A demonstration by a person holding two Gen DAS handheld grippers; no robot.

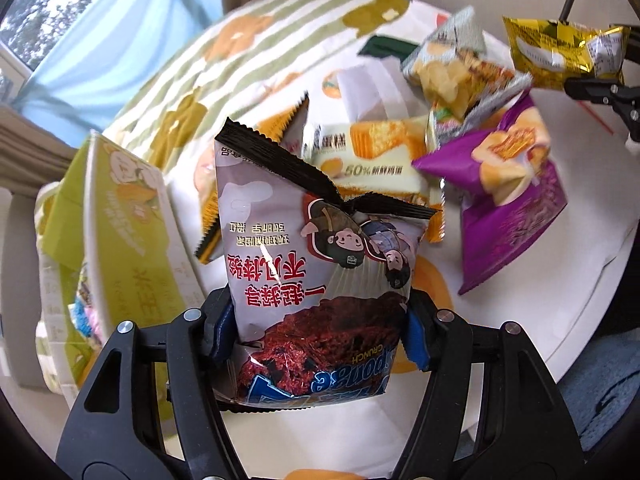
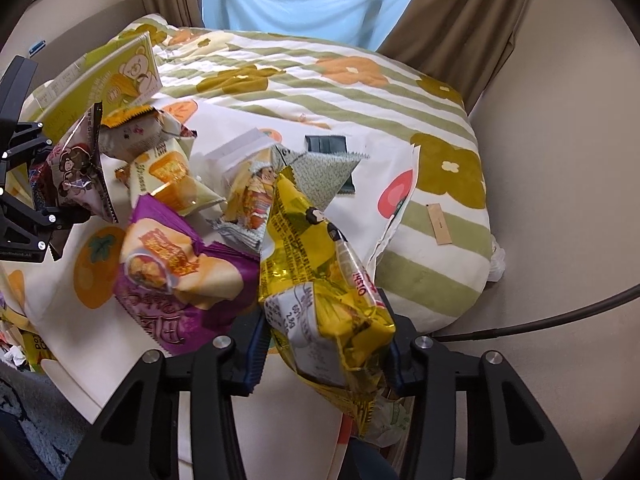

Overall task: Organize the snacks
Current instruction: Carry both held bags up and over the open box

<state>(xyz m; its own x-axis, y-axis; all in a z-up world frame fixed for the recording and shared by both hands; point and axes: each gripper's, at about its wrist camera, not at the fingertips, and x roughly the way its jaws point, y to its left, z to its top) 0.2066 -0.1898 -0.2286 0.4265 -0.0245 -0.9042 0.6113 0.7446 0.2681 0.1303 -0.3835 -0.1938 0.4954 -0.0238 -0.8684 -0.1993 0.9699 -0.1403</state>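
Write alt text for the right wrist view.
The right hand-held gripper is shut on a crinkled yellow snack packet, above a purple packet and other snacks on a fruit-print cloth. At far left, the left hand-held gripper grips a grey packet.

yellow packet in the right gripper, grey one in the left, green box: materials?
Yellow packet: looks like metallised foil film; mirror-like glints, sharp crinkles. Grey packet: glossy plastic film, probably; soft highlights, crimped serrated black top seal. Green box: printed cardboard by its look; flat stiff panels, straight folded edges, low sheen.
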